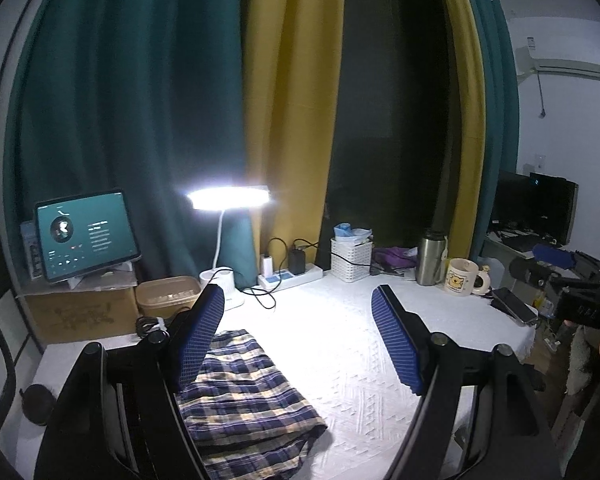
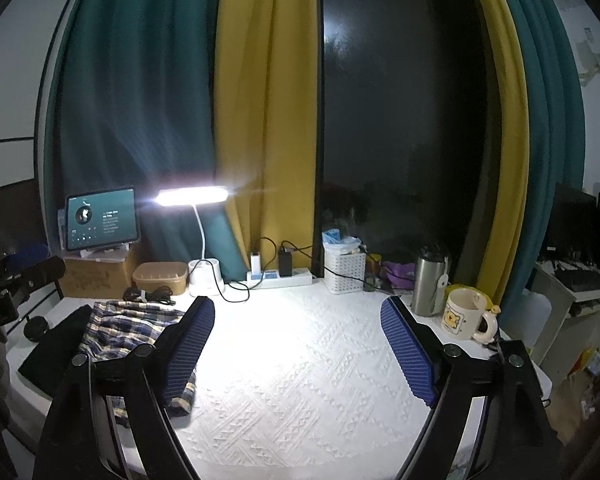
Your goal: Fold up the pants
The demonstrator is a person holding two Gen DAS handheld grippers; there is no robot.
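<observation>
Both wrist views face the lamp (image 1: 230,196) (shared) across the table (image 1: 340,340).

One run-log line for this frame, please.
plaid pants: folded, lying on table | left gripper: open, empty | right gripper: open, empty

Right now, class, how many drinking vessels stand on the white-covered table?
2. A steel flask stands at the back right near the yellow curtain, and a cream cartoon mug sits just right of it, nearer the table edge. Others may be hidden.
</observation>
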